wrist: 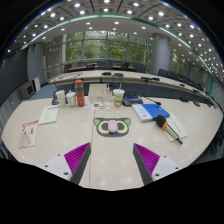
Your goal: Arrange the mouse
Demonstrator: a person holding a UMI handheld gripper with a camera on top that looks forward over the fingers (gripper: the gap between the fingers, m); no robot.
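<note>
A small mouse pad [112, 126] with a dark rim and a pale, pink-and-green picture lies on the white table [110, 150], a short way beyond my fingers. A small dark object [161, 120], possibly the mouse, lies to the right of the pad beside a blue-and-white box [150, 111]. My gripper [112, 160] is open and empty above the table's near part. Its magenta pads [76, 155] stand wide apart, with nothing between them.
Behind the pad stand two white cups [59, 98], a tall orange can [79, 92] and a green-banded cup [118, 97]. Papers [99, 92] lie behind them. A white book [50, 114] and a red-and-white packet [27, 135] lie at the left. More desks and windows are behind.
</note>
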